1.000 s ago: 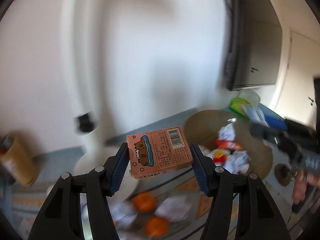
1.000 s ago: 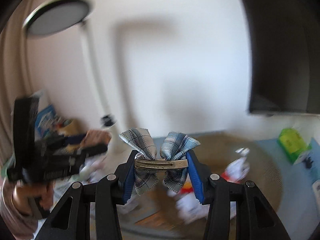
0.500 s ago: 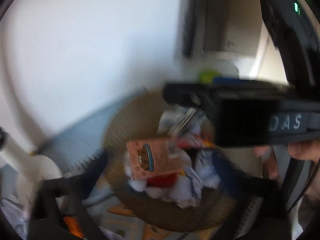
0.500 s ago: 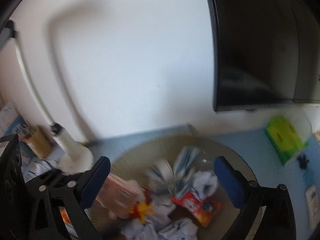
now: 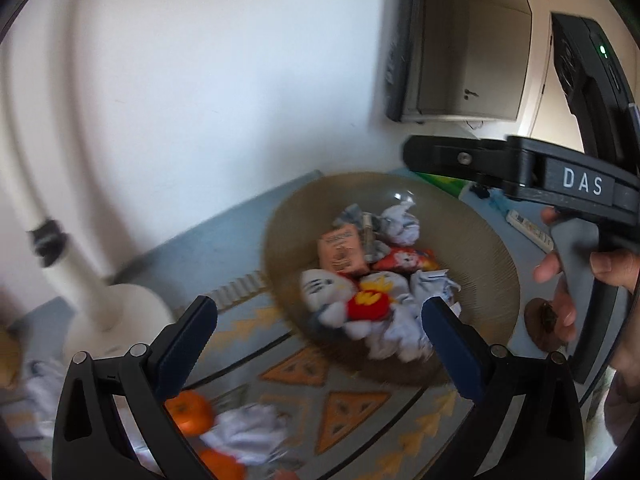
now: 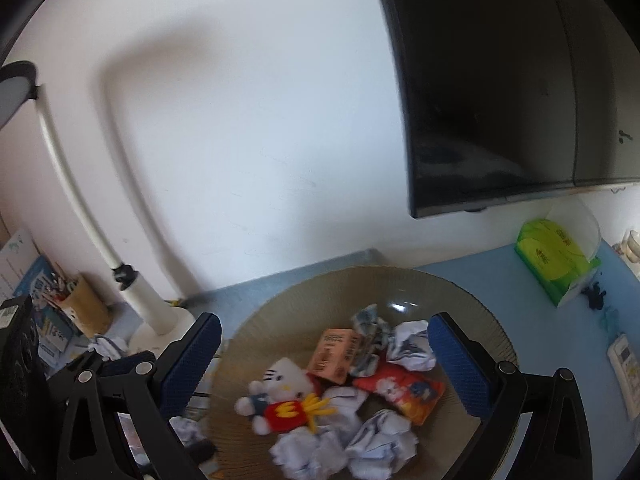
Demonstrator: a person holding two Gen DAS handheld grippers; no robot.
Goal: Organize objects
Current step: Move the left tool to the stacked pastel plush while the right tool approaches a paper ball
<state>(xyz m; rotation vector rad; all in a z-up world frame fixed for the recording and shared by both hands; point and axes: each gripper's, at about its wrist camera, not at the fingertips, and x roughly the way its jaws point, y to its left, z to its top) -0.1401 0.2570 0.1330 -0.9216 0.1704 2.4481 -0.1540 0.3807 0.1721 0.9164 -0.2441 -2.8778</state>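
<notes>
Low and centre in the right wrist view: a round ribbed brownish glass bowl (image 6: pixel 472 320) heaped with a small orange cardboard carton (image 6: pixel 334 354), a grey plaid fabric bow clip (image 6: pixel 370 338), a white plush cat in red (image 6: pixel 282 394), a red snack packet (image 6: pixel 404 390) and crumpled white paper balls (image 6: pixel 410 346). Over it, right gripper (image 6: pixel 324 356) and left gripper (image 5: pixel 320 340), both wide apart, empty. Lower left of the left view: two loose oranges (image 5: pixel 188 412) and more paper on a patterned mat (image 5: pixel 348 408). Likely between drops; next, probably reaching down to those strays.
</notes>
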